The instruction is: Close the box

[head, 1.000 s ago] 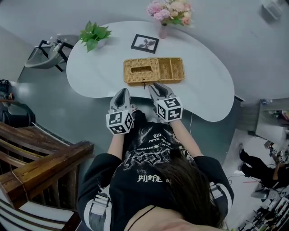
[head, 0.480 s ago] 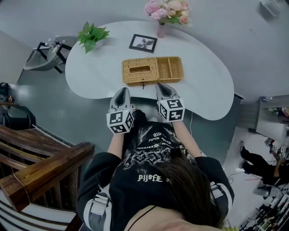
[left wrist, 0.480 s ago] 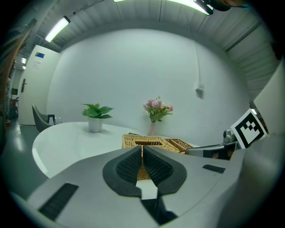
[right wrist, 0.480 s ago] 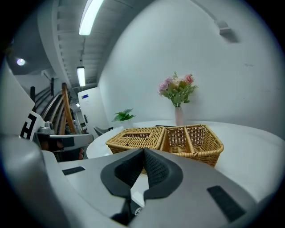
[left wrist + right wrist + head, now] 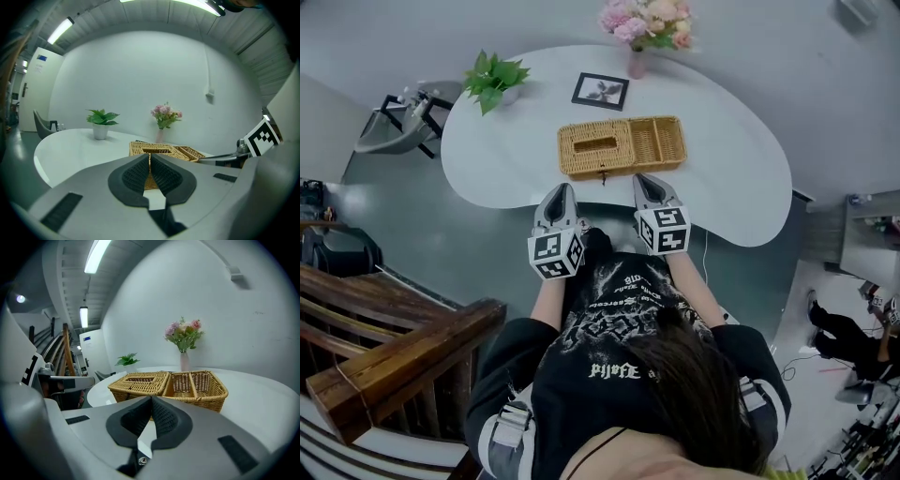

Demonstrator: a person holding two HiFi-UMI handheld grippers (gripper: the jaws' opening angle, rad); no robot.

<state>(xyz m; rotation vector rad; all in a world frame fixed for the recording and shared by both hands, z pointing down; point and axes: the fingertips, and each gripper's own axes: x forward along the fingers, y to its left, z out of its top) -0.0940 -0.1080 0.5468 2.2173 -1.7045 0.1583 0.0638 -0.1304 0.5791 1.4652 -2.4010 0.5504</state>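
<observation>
The wicker box (image 5: 621, 145) lies on the white table (image 5: 731, 178). Its slotted lid (image 5: 593, 143) lies flat over the left half, and the right half shows open compartments (image 5: 655, 140). A small latch (image 5: 603, 175) hangs at the front. My left gripper (image 5: 555, 194) hovers at the table's near edge, shut and holding nothing, with its pads (image 5: 161, 174) meeting at the tips. My right gripper (image 5: 645, 180) is just in front of the box, also shut and holding nothing. The box (image 5: 168, 386) fills the right gripper view beyond the closed pads (image 5: 161, 420), and the box (image 5: 161, 152) appears in the left gripper view.
A potted plant (image 5: 492, 75), a framed picture (image 5: 600, 91) and a vase of pink flowers (image 5: 647, 28) stand at the table's far side. A grey chair (image 5: 394, 117) is at the left, with a wooden stair rail (image 5: 384, 347) near me.
My right gripper has drawn back from the box's front and shifted right, and its jaws have closed. The left gripper has barely moved.
</observation>
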